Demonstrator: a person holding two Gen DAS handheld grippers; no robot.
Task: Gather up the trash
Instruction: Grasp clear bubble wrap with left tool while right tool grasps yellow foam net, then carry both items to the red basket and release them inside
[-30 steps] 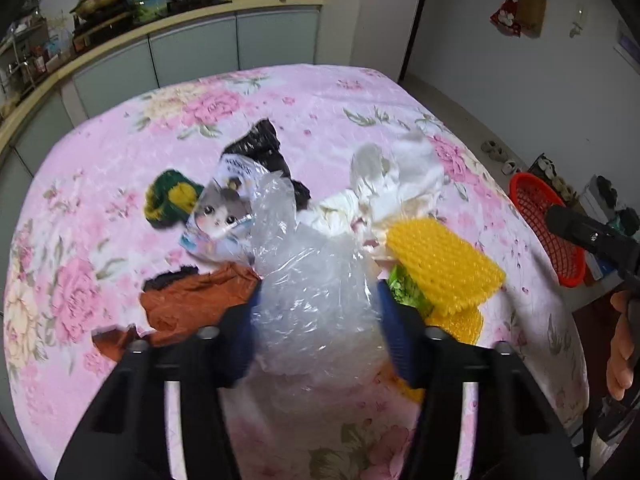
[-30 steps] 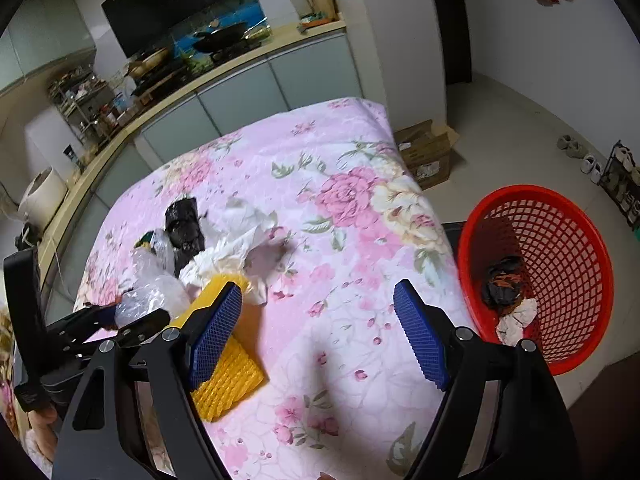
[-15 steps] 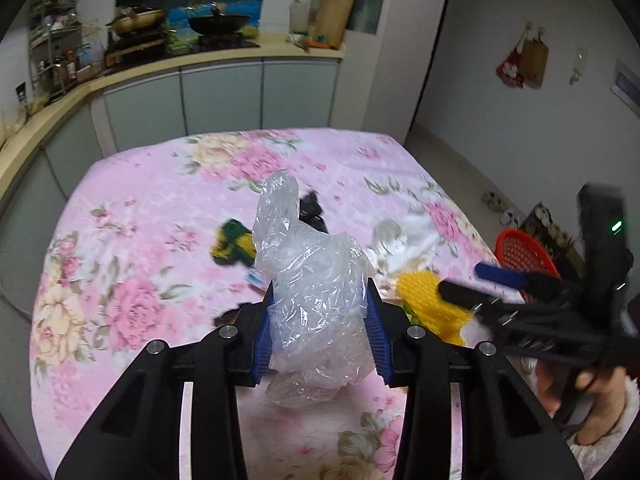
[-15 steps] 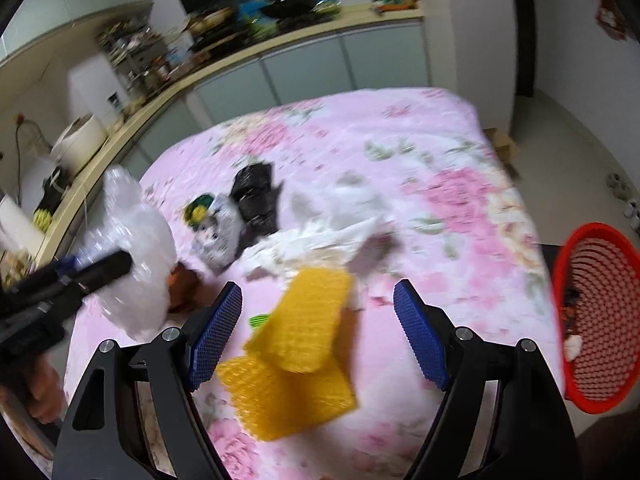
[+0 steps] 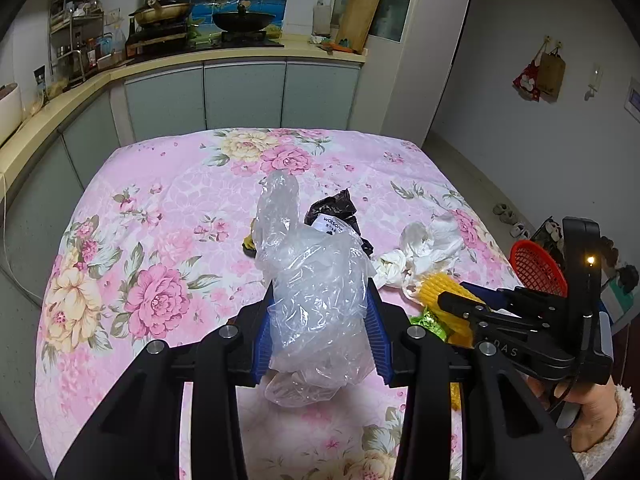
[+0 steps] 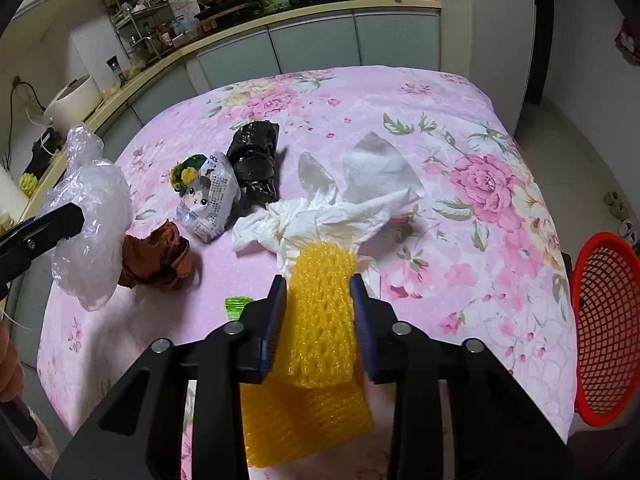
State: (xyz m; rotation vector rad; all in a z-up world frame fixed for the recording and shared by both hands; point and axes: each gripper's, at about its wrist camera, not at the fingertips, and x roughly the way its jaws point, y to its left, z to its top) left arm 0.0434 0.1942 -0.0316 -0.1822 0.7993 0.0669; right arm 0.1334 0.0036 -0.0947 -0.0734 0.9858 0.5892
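The table under its pink floral cloth (image 6: 460, 128) filled both views, with the red mesh basket (image 6: 608, 320) standing off its edge, to the right of and below the right gripper's fingers. Ahead of those fingers lay crumpled white paper (image 6: 344, 208), a black bag (image 6: 256, 160) and a cat-printed packet (image 6: 208, 200); a brown rag (image 6: 160, 256) and a green scrap (image 6: 238, 304) lay to their left.

The left gripper (image 5: 320, 332) had its jaws nearly together, its blue pads pressed on a clear plastic bag (image 5: 312, 280) that stood up between them, clear of the cloth.

The right gripper (image 6: 320, 312) was closing its jaws on a yellow foam net (image 6: 320, 312); the pads touched both long sides, and the net's long axis ran forward along the fingers. A second yellow net (image 6: 300, 424) lay on the cloth beneath.

Judged from this layout, the coming move turned on the basket lying rightward of both loads, the right hand being the nearer one.
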